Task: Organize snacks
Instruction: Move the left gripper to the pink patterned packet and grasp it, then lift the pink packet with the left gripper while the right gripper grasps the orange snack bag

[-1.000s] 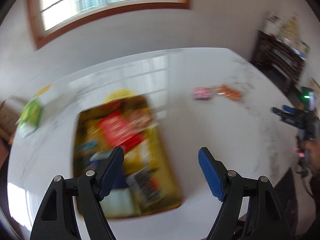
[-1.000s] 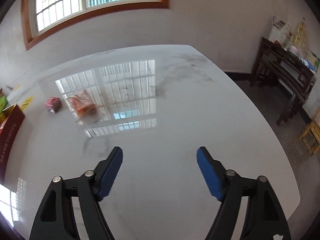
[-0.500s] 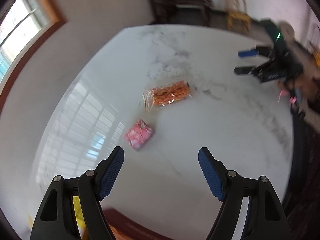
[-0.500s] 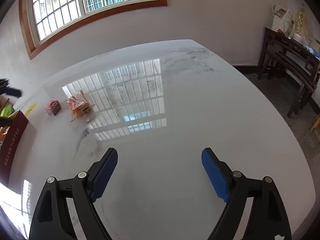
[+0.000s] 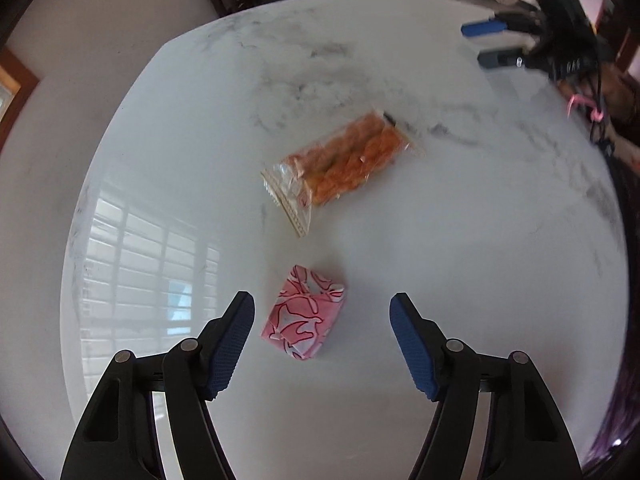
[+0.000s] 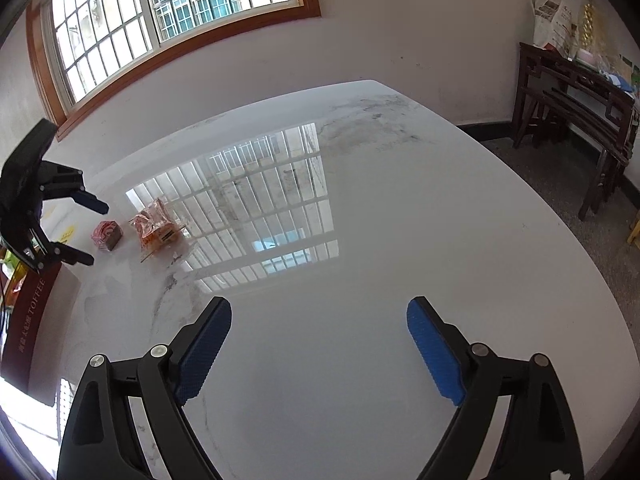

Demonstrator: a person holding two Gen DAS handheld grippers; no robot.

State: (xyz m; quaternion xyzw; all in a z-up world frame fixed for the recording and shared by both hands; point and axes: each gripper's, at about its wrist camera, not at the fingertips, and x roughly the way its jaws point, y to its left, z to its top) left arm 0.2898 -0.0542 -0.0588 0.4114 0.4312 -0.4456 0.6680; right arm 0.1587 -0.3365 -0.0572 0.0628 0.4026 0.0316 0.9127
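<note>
A small pink and white snack packet (image 5: 305,318) lies on the white marble table (image 5: 460,248), just ahead of and between the fingers of my open left gripper (image 5: 322,314). A clear bag of orange snacks (image 5: 344,162) lies beyond it. Both show small at the left of the right wrist view: the pink packet (image 6: 106,234) and the orange bag (image 6: 157,230), with the left gripper (image 6: 94,232) hovering by them. My right gripper (image 6: 319,330) is open and empty over bare table. It also shows at the top right of the left wrist view (image 5: 488,42).
A dark red toffee box (image 6: 26,320) with snacks sits at the table's left edge. A dark wooden side table (image 6: 576,96) stands by the right wall. A window (image 6: 160,20) is behind the table.
My left gripper swung away from the snack box to the two loose snacks and closed in on the pink packet. My right gripper stayed open and rose slightly.
</note>
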